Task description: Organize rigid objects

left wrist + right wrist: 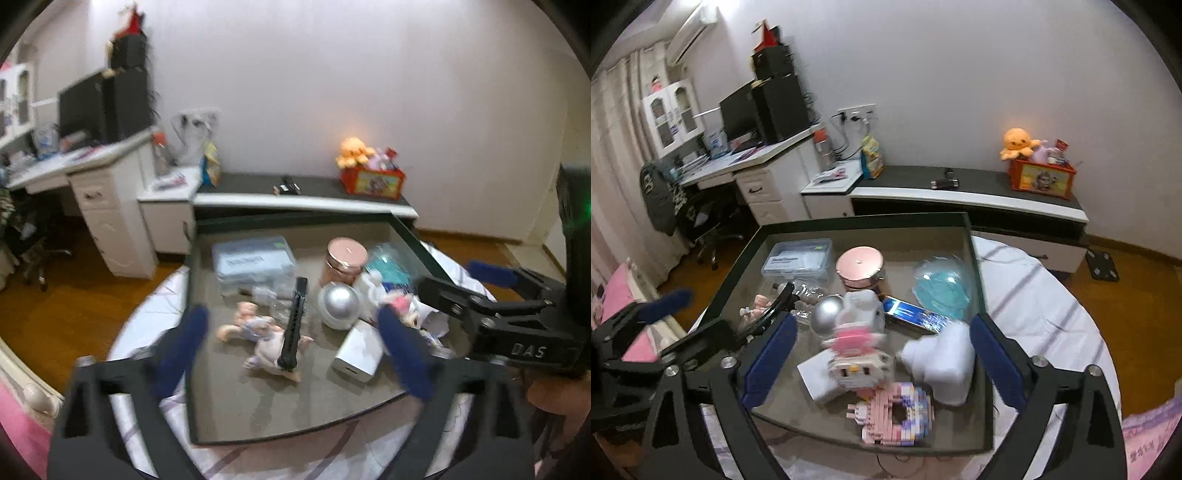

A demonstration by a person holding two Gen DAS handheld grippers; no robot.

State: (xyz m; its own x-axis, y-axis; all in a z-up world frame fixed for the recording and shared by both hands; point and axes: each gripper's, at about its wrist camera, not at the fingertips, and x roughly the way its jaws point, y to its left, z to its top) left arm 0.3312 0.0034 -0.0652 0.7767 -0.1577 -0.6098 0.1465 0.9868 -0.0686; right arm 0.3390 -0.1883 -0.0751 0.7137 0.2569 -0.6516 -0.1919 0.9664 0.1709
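Observation:
A dark-rimmed tray point(288, 218) point(864, 219) on a round white-clothed table holds several rigid things: a clear plastic box point(253, 262) point(799, 260), a pink-lidded jar point(343, 260) point(858, 267), a silver dome point(338, 304) point(825, 312), a black stick-like tool point(293, 325), a pink figurine point(264, 338), a white box point(358, 352) point(822, 376), a pink-bowed block cat point(855, 343), a pink block ring point(897, 413) and a white bottle point(942, 363). My left gripper point(291, 354) is open above the figurine and tool. My right gripper point(882, 363) is open around the block cat, holding nothing.
A blue mask in clear wrap point(942, 286) and a blue packet point(912, 314) lie in the tray. Behind stand a low dark-topped cabinet point(960, 188) with an orange toy box point(1041, 179), and a white desk point(764, 162) with a monitor. Wooden floor surrounds the table.

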